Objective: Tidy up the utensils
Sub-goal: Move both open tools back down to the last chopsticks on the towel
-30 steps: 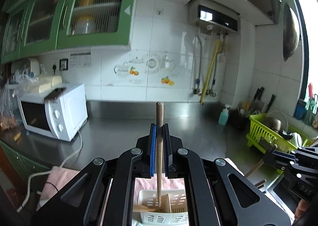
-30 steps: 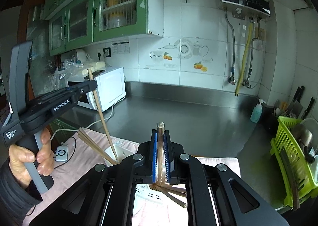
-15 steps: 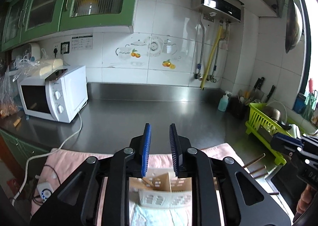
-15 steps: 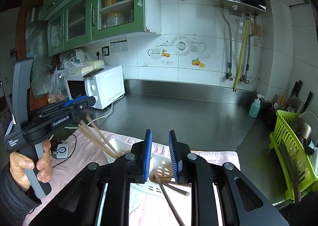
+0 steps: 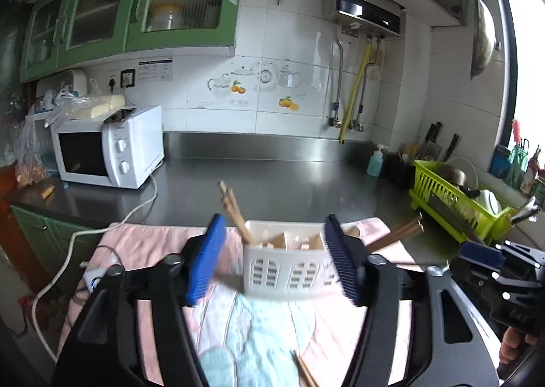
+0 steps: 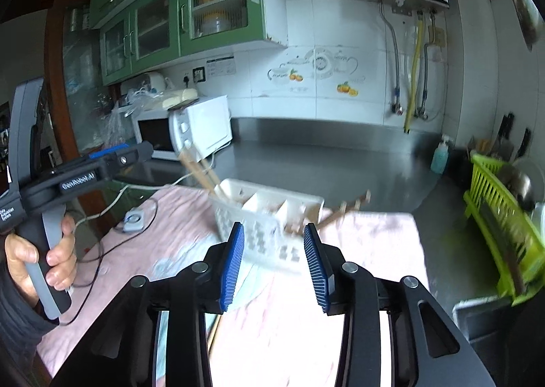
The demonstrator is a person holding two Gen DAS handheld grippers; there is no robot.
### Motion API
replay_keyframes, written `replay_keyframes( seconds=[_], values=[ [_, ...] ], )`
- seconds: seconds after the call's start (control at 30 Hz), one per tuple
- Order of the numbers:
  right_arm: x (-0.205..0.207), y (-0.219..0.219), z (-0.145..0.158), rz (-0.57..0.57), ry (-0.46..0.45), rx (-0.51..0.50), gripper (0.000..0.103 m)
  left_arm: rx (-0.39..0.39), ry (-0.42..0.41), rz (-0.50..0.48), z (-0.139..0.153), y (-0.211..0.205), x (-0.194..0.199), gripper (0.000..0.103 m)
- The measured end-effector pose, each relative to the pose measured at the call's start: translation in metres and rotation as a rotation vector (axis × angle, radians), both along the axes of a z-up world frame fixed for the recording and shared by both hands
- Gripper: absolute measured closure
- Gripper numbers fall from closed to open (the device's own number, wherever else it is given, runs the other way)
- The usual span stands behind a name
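My left fingers [image 5: 272, 261] and right fingers [image 6: 274, 264] both gaped wide, empty, around the white caddy [image 5: 286, 268] at frame centre.

Both wrist cameras look forward and slightly down over their fingers, near a white utensil caddy [image 5: 286, 268] [image 6: 269, 220] on a pink cloth [image 5: 153, 244] [image 6: 177, 227]. They share the microwave [image 5: 109, 145] [image 6: 190, 128] and the tiled wall [image 5: 289, 80] [image 6: 340, 57].

My left hand-held gripper [image 5: 274, 259] gapes wide, blue pads [image 5: 204, 259] empty, low centre. My right hand-held gripper [image 6: 274, 266] likewise, lower centre of frame.
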State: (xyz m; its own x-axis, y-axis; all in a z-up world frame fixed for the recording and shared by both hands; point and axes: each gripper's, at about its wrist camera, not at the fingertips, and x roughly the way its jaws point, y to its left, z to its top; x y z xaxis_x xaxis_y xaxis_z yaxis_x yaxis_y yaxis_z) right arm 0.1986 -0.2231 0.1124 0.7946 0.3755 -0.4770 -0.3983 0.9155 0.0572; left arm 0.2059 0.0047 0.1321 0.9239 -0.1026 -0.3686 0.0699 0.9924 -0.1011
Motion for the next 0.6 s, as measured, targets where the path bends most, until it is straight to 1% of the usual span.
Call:
replay_keyframes(
  seconds=[0.07,0.13,0.2,0.27,0.33,0.4,0.5,0.6],
  values=[
    [-0.015,0.0,-0.013,0.012,0.028,0.002,0.067,0.013,-0.004,0.003,-0.005,0.0,-0.017,0.036],
    [-0.029,0.001,-0.025,0.018,0.041,-0.007,0.067,0.03,0.002,0.011,-0.011,-0.001,-0.03,0.033],
    [-0.043,0.003,-0.035,0.022,0.05,-0.013,0.067,0.043,0.009,0.009,-0.017,-0.003,-0.044,0.026],
    [-0.057,0.005,-0.047,0.032,0.064,-0.012,0.067,0.079,0.003,0.023,-0.024,-0.006,-0.062,0.023],
    [-0.071,0.008,-0.06,0.042,0.084,-0.012,0.067,0.093,0.003,0.023,-0.03,-0.007,-0.075,0.021],
    [-0.08,0.011,-0.071,0.054,0.105,-0.018,0.067,0.086,0.01,0.022,-0.037,-0.006,-0.088,0.014],
    [-0.098,0.016,-0.096,0.065,0.144,-0.034,0.067,0.074,0.02,0.039,-0.05,-0.002,-0.107,0.008],
    [-0.107,0.021,-0.119,0.082,0.2,-0.039,0.067,0.065,0.047,0.054,-0.064,0.002,-0.119,0.006]
  ],
)
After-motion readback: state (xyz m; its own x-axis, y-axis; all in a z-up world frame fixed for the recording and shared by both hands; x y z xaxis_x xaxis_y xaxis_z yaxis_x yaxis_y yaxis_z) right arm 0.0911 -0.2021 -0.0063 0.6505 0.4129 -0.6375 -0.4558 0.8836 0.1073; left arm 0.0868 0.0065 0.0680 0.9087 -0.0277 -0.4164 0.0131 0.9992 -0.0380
